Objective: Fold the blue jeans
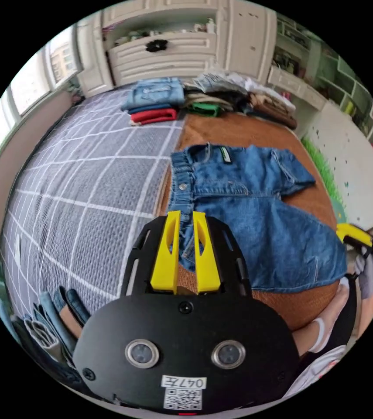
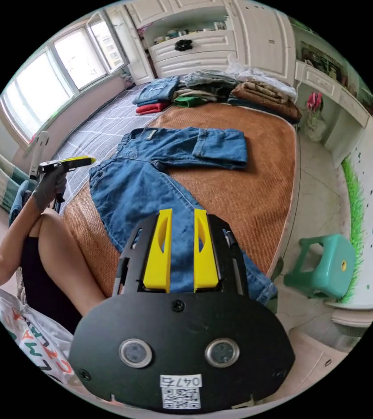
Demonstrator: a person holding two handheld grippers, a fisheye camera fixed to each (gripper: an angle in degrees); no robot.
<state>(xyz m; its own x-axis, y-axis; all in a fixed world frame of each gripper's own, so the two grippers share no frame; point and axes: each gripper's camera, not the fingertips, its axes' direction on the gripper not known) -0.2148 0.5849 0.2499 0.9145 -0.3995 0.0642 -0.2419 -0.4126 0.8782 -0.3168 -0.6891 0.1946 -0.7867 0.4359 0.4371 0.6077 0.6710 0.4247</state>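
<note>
On the brown woven mat (image 2: 238,174), the blue denim jeans (image 2: 151,183) lie flat, one leg folded across near the waistband, the other reaching the mat's near edge. Both yellow-jawed grippers, left (image 1: 186,218) and right (image 2: 183,216), hover over the jeans, jaws slightly parted and holding nothing. Bare mat separates the jeans from the stacked folded clothes (image 2: 208,89).

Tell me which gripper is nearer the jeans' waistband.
Left. The left gripper hovers at the blue jeans' waistband; the right gripper is over the leg, toward the hem.
</note>
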